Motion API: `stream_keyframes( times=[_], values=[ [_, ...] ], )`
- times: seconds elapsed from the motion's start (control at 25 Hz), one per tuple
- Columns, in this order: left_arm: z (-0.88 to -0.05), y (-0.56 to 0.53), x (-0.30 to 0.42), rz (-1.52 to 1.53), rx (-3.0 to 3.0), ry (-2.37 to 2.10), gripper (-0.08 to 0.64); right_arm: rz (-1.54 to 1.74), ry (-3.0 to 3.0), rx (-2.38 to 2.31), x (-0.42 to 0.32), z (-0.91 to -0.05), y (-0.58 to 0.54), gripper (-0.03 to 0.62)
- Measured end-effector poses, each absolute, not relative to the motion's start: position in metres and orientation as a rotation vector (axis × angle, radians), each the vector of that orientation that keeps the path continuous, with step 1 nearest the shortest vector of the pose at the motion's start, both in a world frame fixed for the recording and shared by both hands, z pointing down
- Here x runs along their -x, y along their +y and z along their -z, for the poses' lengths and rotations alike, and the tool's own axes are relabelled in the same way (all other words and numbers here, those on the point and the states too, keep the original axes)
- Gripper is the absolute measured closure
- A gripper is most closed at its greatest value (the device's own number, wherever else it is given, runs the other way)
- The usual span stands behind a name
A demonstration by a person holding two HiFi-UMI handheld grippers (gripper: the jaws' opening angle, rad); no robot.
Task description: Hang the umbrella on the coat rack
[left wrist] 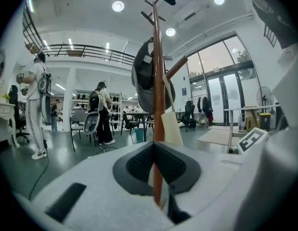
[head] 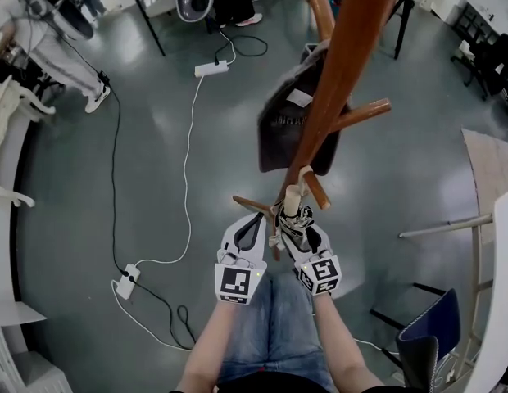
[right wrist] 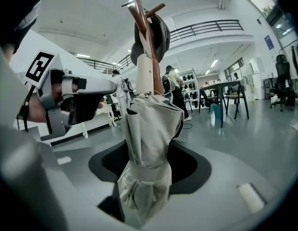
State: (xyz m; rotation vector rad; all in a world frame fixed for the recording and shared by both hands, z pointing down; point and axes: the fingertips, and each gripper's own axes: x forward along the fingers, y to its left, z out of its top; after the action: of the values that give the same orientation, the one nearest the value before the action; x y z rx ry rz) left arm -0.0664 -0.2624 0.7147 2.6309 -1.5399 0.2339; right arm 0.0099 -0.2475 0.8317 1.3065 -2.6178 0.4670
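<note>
A brown wooden coat rack [head: 344, 64] slants through the head view, with short pegs [head: 360, 113] and a dark bag [head: 287, 129] hung on it. My right gripper [head: 293, 223] is shut on a folded grey umbrella [right wrist: 149, 143]. The umbrella stands upright, and its cream handle [head: 292, 199] is close against the pole, below a peg. My left gripper [head: 256, 218] is just left of the pole, beside a low peg [head: 252, 205]. Its jaws stand a narrow slit apart, and the coat rack pole [left wrist: 157, 81] shows through that slit, farther off. Nothing is between them.
Two white power strips [head: 211, 69] [head: 127, 281] and their cables lie on the grey floor to the left. A blue chair [head: 430, 334] and a table leg [head: 446, 225] stand at the right. People [left wrist: 36, 105] and office chairs [left wrist: 91, 121] are farther back.
</note>
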Motion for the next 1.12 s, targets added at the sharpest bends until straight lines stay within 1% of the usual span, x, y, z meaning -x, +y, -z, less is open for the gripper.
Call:
stream_keyframes(
  times=[0.16,0.36,0.4,0.48,0.6,0.88,0.96,1.12],
  values=[
    [-0.729,-0.262,0.067,-0.251,-2.618,-1.534,0.554,-0.478,-2.625,-1.319,-0.001,-0.836,-0.258,0.333],
    [-0.726,-0.255,0.068,-0.275,-2.618,-1.521,0.554,-0.514,-2.606,-1.304,0.002,-0.836,-0.26,0.328],
    [-0.725,-0.254,0.068,-0.267,-2.615,-1.517,0.554,-0.52,-2.605,-1.307,0.001,-0.835,-0.259,0.323],
    [-0.722,-0.252,0.069,-0.235,-2.596,-1.515,0.554,-0.522,-2.606,-1.309,0.001,-0.833,-0.259,0.293],
    [-0.717,-0.25,0.066,-0.223,-2.593,-1.523,0.554,-0.53,-2.601,-1.314,-0.002,-0.83,-0.257,0.278],
    [-0.691,-0.24,0.061,-0.229,-2.577,-1.528,0.554,-0.518,-2.56,-1.374,-0.018,-0.796,-0.244,0.278],
    [-0.676,-0.236,0.061,-0.231,-2.572,-1.535,0.554,-0.488,-2.562,-1.39,-0.022,-0.775,-0.239,0.285],
    [-0.631,-0.232,0.058,-0.222,-2.562,-1.535,0.554,-0.423,-2.579,-1.467,-0.034,-0.713,-0.232,0.373]
  ],
)
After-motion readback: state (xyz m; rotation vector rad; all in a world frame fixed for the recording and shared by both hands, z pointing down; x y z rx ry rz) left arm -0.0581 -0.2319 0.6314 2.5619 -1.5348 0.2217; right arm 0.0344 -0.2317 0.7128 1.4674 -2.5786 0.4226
